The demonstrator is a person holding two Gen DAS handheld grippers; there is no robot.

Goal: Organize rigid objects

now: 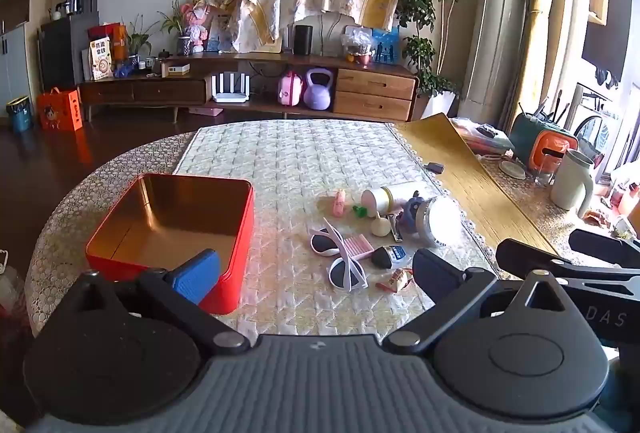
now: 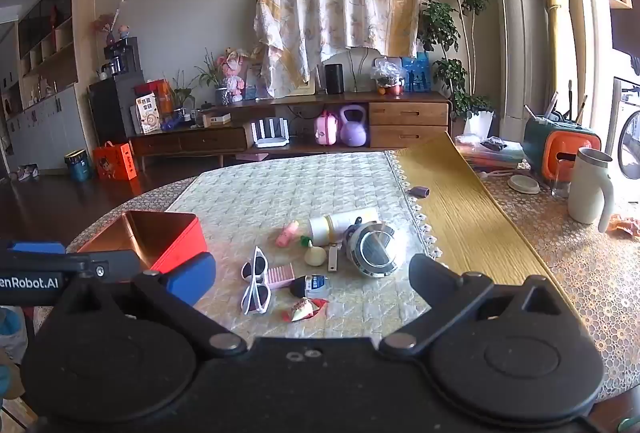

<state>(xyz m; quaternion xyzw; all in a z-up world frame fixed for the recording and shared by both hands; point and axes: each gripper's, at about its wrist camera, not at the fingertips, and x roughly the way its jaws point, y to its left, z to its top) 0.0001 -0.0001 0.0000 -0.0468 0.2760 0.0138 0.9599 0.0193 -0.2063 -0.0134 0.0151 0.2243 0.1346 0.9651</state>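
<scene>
An open red tin box (image 1: 176, 229) with a gold inside sits empty on the quilted mat; it also shows in the right wrist view (image 2: 160, 237). Right of it lies a cluster of small things: white sunglasses (image 1: 340, 257) (image 2: 256, 283), a pink comb (image 1: 359, 246), a white bottle on its side (image 1: 390, 195) (image 2: 344, 223), a round silver container (image 1: 434, 219) (image 2: 374, 247), a nail clipper (image 2: 332, 257) and a wrapped candy (image 2: 304, 309). My left gripper (image 1: 316, 271) is open and empty, near the box's front corner. My right gripper (image 2: 312, 283) is open and empty, above the sunglasses and candy.
A yellow wood-grain mat (image 2: 468, 201) lies right of the quilted mat. A white mug (image 2: 592, 189), an orange and green holder (image 2: 560, 147) and a small lid (image 2: 522, 183) stand at the far right. The round table's edge (image 1: 60, 233) curves at the left.
</scene>
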